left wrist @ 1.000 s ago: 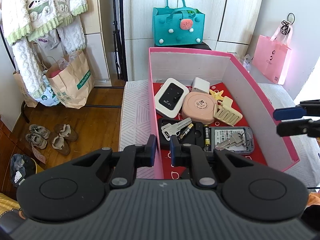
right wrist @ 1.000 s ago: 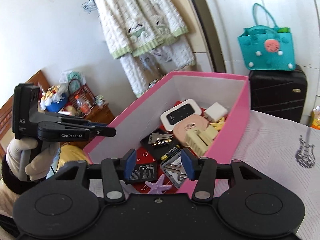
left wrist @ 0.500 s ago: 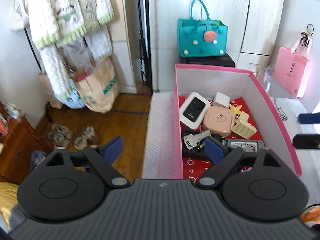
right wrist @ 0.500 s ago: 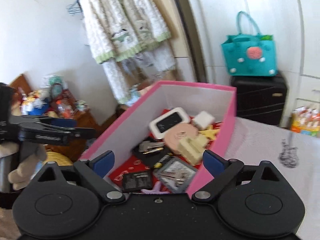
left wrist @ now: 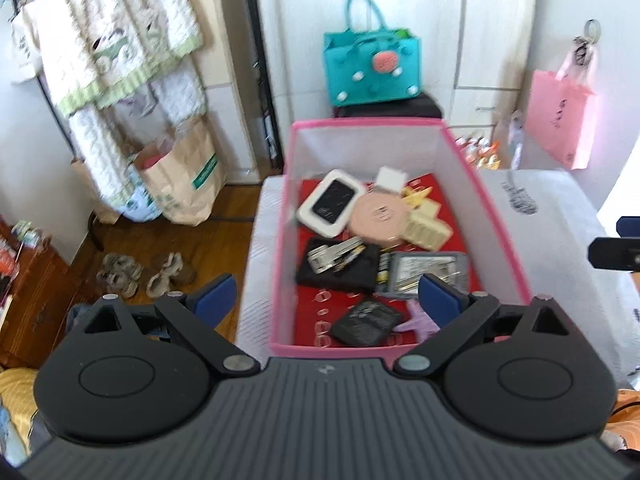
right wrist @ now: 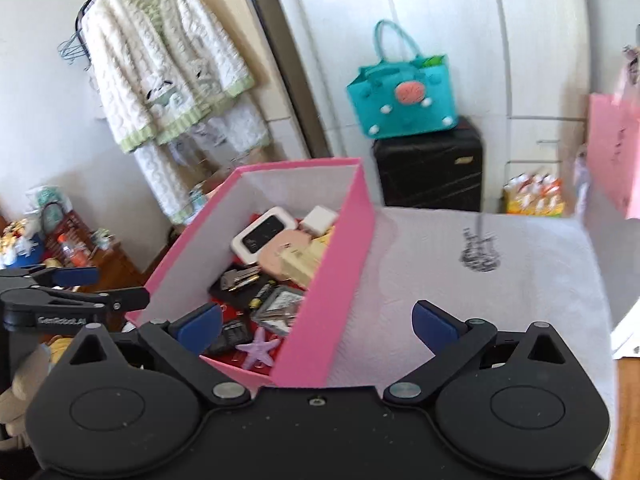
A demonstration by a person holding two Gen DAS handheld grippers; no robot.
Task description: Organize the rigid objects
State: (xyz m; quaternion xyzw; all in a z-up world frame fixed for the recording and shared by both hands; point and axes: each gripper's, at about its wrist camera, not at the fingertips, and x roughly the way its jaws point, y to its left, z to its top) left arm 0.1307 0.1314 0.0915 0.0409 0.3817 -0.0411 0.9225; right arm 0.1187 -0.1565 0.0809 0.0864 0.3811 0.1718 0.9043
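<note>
I see the pink box at frame centre, packed with a white wifi device, keys and a purple starfish. It sits on a white-covered surface. My left gripper and right gripper both gape wide, empty. A teal bag stands behind.

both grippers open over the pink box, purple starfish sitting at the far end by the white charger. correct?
Not quite. The purple starfish lies at the near end of the pink box, beside the black battery pack; the left wrist view shows it. The white charger is at the far end. The rest holds: left gripper and right gripper both have their jaws wide open.
</note>
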